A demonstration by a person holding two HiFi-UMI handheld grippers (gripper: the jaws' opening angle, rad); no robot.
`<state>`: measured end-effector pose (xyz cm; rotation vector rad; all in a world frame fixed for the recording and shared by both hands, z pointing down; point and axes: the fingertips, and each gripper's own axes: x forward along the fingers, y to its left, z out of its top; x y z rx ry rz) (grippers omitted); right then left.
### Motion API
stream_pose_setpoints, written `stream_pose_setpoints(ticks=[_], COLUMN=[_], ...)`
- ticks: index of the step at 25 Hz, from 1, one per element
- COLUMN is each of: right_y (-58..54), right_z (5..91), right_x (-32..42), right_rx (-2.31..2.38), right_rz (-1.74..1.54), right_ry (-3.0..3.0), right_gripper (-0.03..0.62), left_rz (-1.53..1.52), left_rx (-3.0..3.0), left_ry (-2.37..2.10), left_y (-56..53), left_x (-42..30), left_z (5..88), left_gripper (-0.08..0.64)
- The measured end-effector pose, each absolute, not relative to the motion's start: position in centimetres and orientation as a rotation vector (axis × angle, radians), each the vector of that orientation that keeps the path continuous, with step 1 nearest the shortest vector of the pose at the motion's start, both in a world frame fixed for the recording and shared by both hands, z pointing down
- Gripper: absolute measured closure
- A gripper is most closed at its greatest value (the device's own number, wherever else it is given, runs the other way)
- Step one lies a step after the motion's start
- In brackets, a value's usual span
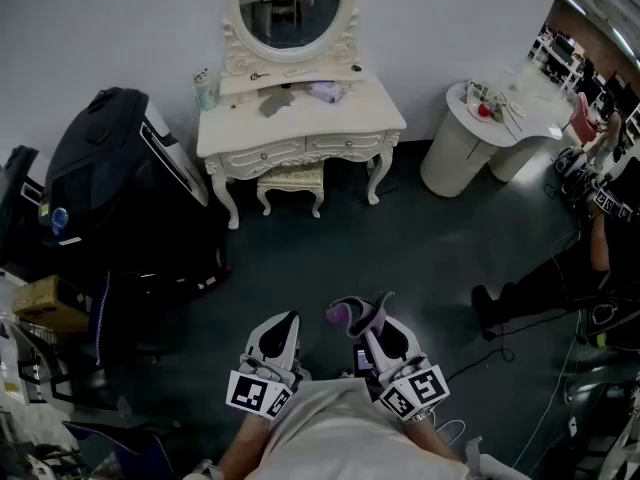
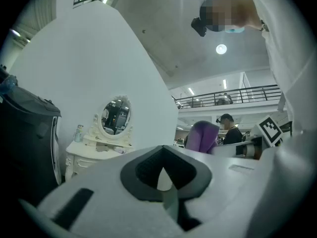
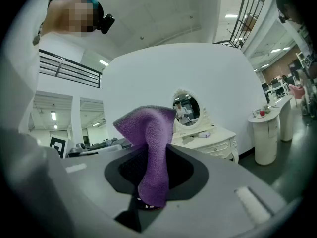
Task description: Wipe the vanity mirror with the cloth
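Grippers low and close: left gripper (image 1: 284, 320) has its jaws pressed together, nothing in them. Right gripper (image 1: 372, 316) is clamped on the purple cloth (image 3: 151, 152), which pokes up out of the jaws in a folded peak. Both point level toward the vanity. Out ahead, well apart from them across the dark floor (image 1: 400, 253): big black case (image 1: 105, 168) on the left, white vanity (image 1: 372, 110) against the wall (image 1: 460, 18), its oval mirror (image 1: 289, 8) upright on top, stool (image 1: 291, 180) tucked under it, small bottle (image 1: 204, 90) at the vanity's left corner.
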<state>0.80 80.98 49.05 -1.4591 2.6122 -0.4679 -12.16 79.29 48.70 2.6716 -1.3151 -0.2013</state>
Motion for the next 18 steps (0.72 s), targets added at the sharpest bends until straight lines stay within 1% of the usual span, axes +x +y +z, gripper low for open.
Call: stream_pose_setpoints(ticks=[5,9,14,18], right_y=[83.0,83.4,82.6,80.7], right_z=[50.1,50.3,50.0,49.0], right_x=[4.8,4.9,2.5,-1.8], right_rx=[-1.442,-1.448,-1.487,-1.495], right_rz=[-0.476,-0.456,-0.435,-0.457], right_ry=[2.662,2.676,2.663,2.621], right_gripper=[0.491,0.491,0.491,0.488], left_rz=[-0.189,-0.142,-0.185,-0.2], left_rx=[2.605,2.633,2.654,2.66], left_ry=[-1.324,-1.284,-1.299,-1.337], left_y=[82.6,83.7,82.0,81.1], left_x=[-7.2,-6.1,-9.2,-14.3], left_z=[50.6,51.2,49.7,48.4], left_gripper=[0.558,0.558,0.558,0.558])
